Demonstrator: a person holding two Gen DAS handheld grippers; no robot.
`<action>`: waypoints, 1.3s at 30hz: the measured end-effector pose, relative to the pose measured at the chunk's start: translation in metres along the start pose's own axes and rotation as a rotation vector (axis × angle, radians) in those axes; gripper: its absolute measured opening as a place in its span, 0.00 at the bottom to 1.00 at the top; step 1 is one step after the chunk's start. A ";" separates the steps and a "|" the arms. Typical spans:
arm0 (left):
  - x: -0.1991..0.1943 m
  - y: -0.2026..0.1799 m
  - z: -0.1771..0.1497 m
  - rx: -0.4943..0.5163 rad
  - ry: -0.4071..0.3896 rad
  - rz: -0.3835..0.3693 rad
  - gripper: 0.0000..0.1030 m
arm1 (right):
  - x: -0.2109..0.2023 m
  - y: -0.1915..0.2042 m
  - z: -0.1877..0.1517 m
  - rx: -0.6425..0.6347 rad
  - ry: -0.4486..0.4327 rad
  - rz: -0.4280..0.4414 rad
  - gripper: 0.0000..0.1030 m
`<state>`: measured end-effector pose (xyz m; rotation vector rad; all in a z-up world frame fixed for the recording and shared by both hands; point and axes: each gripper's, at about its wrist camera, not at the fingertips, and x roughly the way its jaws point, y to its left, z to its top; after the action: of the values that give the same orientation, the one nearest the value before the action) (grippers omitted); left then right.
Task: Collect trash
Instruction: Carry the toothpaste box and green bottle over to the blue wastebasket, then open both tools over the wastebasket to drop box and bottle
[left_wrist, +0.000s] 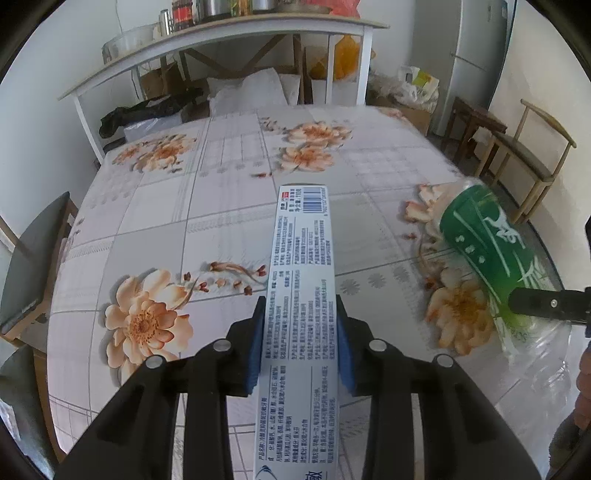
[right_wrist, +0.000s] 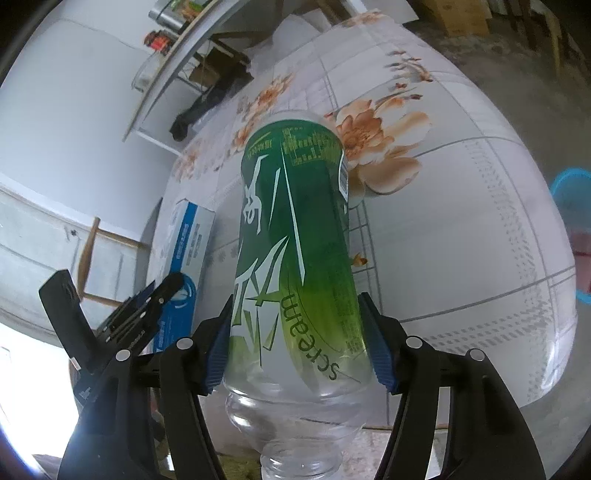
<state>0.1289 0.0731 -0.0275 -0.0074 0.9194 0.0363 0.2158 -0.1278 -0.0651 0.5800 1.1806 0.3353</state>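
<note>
Honestly, slip risk on both. Left tongs (left_wrist: 301, 341) pinch the long toothpaste box (left_wrist: 301, 295) near one end, so it could lever out. Right tongs (right_wrist: 297, 345) clamp the empty bottle (right_wrist: 295, 236): thin, slick plastic, green label, could crush or pop free. Both held above the floral tabletop (left_wrist: 184, 206).

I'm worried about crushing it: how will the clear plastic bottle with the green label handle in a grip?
The clear plastic bottle with the green label looks empty, so probably light. Its thin walls may dent under the right gripper. Being round and smooth, it could slip or roll on the floral tablecloth.
</note>
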 end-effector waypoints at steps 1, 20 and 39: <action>-0.004 -0.001 0.001 -0.005 -0.009 -0.011 0.31 | -0.003 -0.001 0.000 0.004 -0.006 0.004 0.58; -0.060 -0.097 0.043 0.081 -0.125 -0.324 0.31 | -0.158 -0.076 -0.033 0.176 -0.379 -0.022 0.57; 0.067 -0.378 0.076 0.362 0.313 -0.639 0.31 | -0.176 -0.278 -0.121 0.804 -0.488 -0.120 0.57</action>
<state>0.2428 -0.3012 -0.0386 0.0303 1.1901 -0.7423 0.0257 -0.4167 -0.1246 1.2019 0.8349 -0.3998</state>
